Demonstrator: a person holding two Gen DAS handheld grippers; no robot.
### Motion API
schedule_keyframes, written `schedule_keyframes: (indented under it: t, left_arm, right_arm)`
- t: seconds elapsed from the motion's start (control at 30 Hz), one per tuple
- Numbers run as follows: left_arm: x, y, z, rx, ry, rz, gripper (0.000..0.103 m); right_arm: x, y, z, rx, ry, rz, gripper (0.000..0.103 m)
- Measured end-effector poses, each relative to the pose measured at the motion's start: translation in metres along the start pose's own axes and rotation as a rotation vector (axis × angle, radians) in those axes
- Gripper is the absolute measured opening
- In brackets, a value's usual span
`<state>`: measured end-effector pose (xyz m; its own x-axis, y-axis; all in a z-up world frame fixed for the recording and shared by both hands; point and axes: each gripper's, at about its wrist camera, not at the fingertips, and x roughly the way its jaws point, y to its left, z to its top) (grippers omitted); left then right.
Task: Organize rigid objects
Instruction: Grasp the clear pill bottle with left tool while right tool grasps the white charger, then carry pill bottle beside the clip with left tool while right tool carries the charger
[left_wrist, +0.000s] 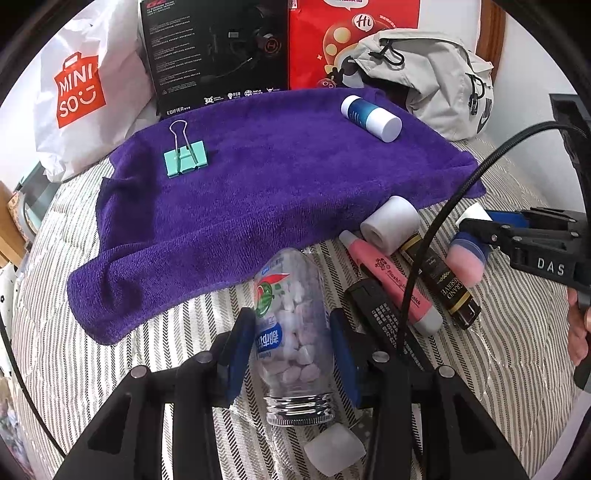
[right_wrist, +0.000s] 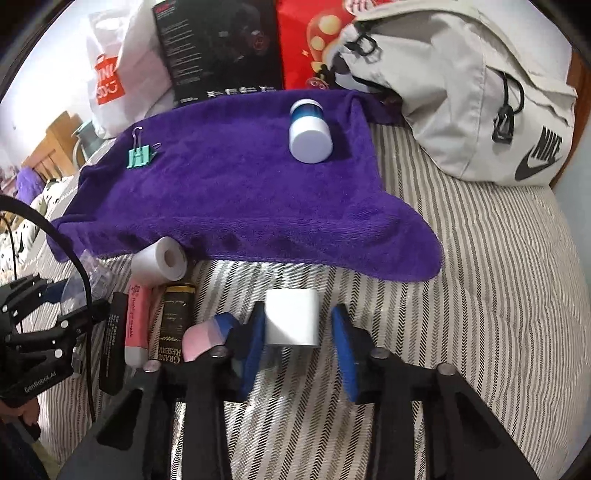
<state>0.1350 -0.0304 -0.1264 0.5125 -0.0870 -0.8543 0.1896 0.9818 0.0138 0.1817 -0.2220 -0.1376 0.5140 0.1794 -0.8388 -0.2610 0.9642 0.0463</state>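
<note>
- Left gripper (left_wrist: 291, 332) – blue pads (left_wrist: 242, 343) pressed on both sides of a clear candy bottle (left_wrist: 291, 314); the bottle lies on the striped bedsheet (left_wrist: 517, 350), its open threaded neck toward the camera at 6 o'clock.
- White cap (left_wrist: 334, 452) loose on the sheet just below the bottle's neck.
- Right gripper (right_wrist: 299, 332) – fingers spread around a small white cylinder (right_wrist: 292, 317); left pad touching it, right pad apart.
- Purple towel (left_wrist: 258, 192) spread at 12 o'clock; on it a teal binder clip (left_wrist: 185, 158) at 10 o'clock and a blue-and-white bottle (left_wrist: 371, 117) lying at 1 o'clock.
- At 3 o'clock of the left gripper, a cluster: white tape roll (left_wrist: 389, 225), pink highlighter (left_wrist: 393, 282), dark gold-lettered tube (left_wrist: 439, 280), black pen-like item (left_wrist: 384, 314).
- Behind the towel: MINISO bag (left_wrist: 81, 88), black box (left_wrist: 214, 55), grey Nike bag (right_wrist: 480, 92).
</note>
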Motion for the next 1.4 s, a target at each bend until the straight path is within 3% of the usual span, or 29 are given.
schedule_keyframes:
  t: [0.17, 0.37, 0.67, 1.1, 1.4]
  left_arm:
    - [0.0, 0.001, 0.0, 0.0, 0.002, -0.009, 0.04]
    - [0.001, -0.001, -0.001, 0.003, -0.011, 0.01, 0.041]
    - [-0.001, 0.005, -0.002, -0.005, -0.009, -0.002, 0.039]
    - [-0.028, 0.051, 0.002, -0.113, -0.033, -0.059, 0.039]
    - [-0.031, 0.057, 0.007, -0.13, -0.043, -0.074, 0.038]
  right_arm:
    - [0.002, -0.003, -0.003, -0.015, 0.016, -0.004, 0.028]
    - [0.003, 0.005, -0.007, -0.048, -0.023, -0.049, 0.027]
    - [-0.003, -0.01, -0.006, -0.001, 0.003, 0.037, 0.027]
    - [-0.028, -0.024, -0.007, 0.047, 0.002, 0.085, 0.027]
    - [-0.03, -0.017, -0.003, 0.046, 0.004, 0.132, 0.027]
